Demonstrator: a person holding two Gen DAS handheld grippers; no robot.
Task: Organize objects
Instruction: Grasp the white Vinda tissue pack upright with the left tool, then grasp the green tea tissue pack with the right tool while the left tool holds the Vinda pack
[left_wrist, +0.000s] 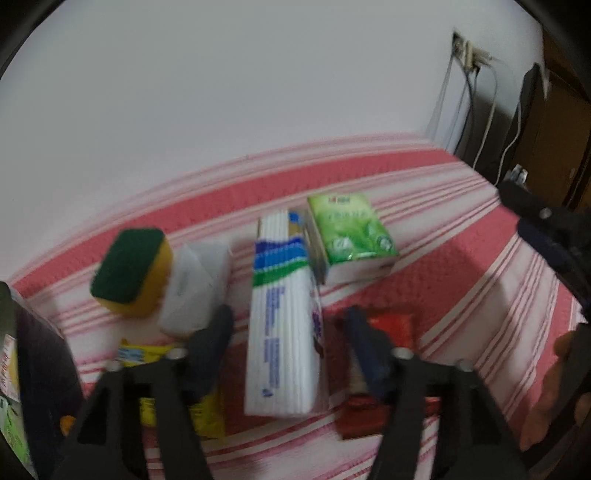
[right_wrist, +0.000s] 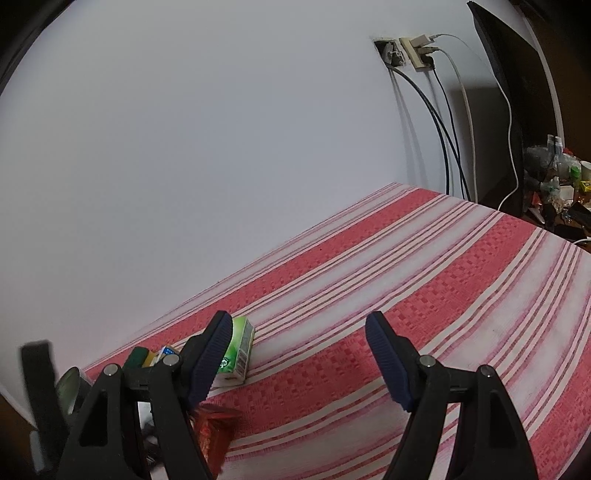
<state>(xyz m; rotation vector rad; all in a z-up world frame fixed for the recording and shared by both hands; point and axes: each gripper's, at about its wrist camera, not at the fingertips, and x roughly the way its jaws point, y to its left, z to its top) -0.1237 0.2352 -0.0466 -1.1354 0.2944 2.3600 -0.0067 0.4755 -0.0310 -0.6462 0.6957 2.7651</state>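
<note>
In the left wrist view my left gripper (left_wrist: 288, 321) is open above a long white pack with blue and green bands (left_wrist: 282, 325), its fingers on either side of it. A red packet (left_wrist: 376, 373) lies under the right finger, a yellow packet (left_wrist: 173, 387) under the left. A green-topped yellow sponge (left_wrist: 131, 271), a white sponge (left_wrist: 195, 288) and a green tissue pack (left_wrist: 351, 236) lie beyond. In the right wrist view my right gripper (right_wrist: 299, 332) is open and empty over the striped cloth, with the tissue pack (right_wrist: 236, 354) and red packet (right_wrist: 216, 435) at its left.
A red-and-white striped cloth (right_wrist: 406, 295) covers the table against a white wall. Wall sockets with hanging cables (right_wrist: 417, 51) are at the back right, beside a dark monitor (right_wrist: 513, 92) and a cluttered shelf (right_wrist: 557, 184). A dark container (left_wrist: 40, 387) stands at the left edge.
</note>
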